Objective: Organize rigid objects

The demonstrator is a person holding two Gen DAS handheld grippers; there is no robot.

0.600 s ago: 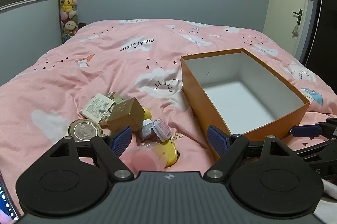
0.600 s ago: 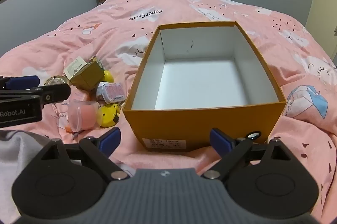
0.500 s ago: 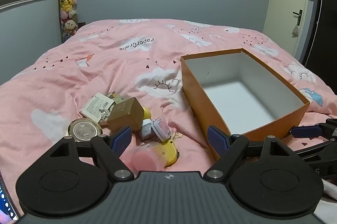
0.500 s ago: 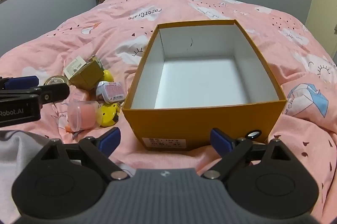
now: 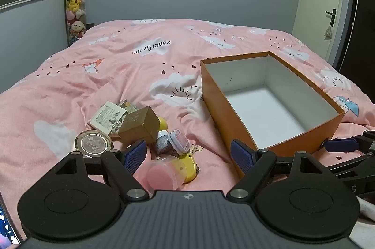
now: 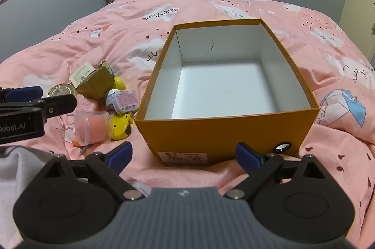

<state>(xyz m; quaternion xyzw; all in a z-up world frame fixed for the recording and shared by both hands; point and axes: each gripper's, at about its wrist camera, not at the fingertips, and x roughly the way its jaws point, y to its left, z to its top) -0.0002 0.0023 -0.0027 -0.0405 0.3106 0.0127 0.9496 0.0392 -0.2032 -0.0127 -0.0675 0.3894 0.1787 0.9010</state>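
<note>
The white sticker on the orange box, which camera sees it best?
The right wrist view. It faces the box's near wall, where the sticker sits low down, though its print is too blurry to read. The left wrist view sees the box from the side, so the sticker is hidden there.

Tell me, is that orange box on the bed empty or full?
Empty. The orange box has no lid on, and only its bare white floor and walls show.

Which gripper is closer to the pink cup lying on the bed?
Left. The left gripper hangs open right over the pink cup; the right gripper faces the orange box, off to the side.
</note>
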